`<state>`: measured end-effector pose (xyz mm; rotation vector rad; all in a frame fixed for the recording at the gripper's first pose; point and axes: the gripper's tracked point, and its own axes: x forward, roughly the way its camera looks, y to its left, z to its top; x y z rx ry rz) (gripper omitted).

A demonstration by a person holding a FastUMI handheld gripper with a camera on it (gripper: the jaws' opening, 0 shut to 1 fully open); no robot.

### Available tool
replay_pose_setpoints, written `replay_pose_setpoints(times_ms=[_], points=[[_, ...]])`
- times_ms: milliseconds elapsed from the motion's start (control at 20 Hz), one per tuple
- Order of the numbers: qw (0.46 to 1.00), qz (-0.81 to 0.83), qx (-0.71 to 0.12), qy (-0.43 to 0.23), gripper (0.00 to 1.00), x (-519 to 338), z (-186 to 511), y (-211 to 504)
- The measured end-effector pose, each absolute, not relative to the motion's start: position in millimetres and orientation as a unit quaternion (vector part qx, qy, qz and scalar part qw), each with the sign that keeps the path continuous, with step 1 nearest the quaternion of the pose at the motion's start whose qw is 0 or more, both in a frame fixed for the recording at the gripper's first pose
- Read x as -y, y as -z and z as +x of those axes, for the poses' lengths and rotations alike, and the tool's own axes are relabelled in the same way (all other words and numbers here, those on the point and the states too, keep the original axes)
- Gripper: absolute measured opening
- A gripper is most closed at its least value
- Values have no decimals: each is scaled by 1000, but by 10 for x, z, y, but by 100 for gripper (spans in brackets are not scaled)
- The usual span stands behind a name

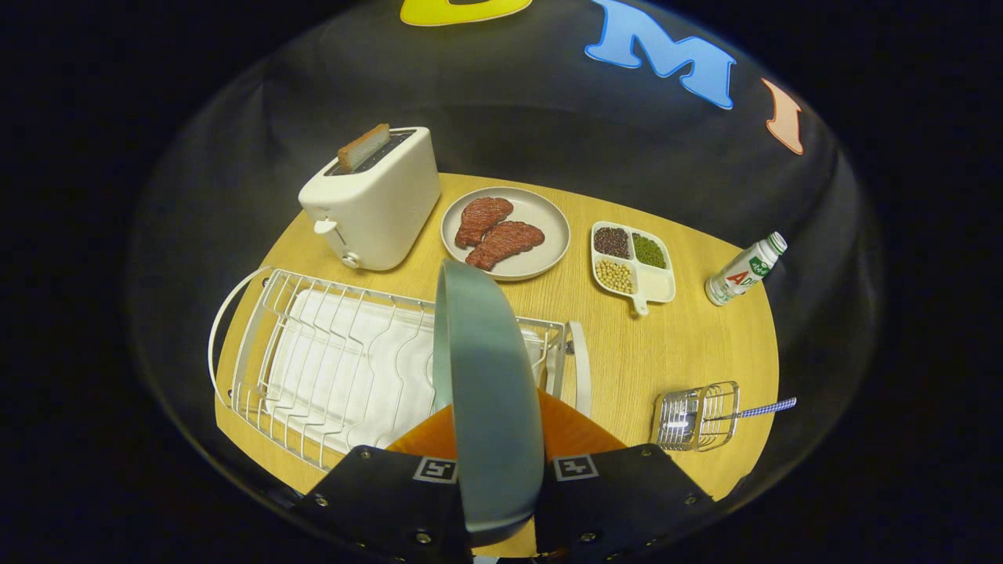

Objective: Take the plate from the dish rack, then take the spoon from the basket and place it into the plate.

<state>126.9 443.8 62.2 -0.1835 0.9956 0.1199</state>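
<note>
A grey-green plate [487,392] stands on edge between my two fingers, held above the right end of the white wire dish rack [313,368]. My gripper [495,486] is shut on the plate's near rim, one black finger pad [392,489] on each side. To the right of the fingers, a small wire basket [696,417] lies on the wooden table [666,352]. A spoon with a blue-and-white checked handle [766,407] sticks out of it to the right.
A white toaster [372,200] with a slice of bread stands beyond the rack. A beige plate [506,233] with two pieces of meat, a divided white dish [633,262] of beans and a small bottle [744,270] stand farther back.
</note>
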Motion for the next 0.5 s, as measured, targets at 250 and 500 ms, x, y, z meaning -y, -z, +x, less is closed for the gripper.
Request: replay_pose_setpoints(times_ms=[250, 500], points=[[881, -103, -460, -47, 29, -4442, 1322, -720], [893, -96, -434, -64, 29, -4372, 1336, -993]])
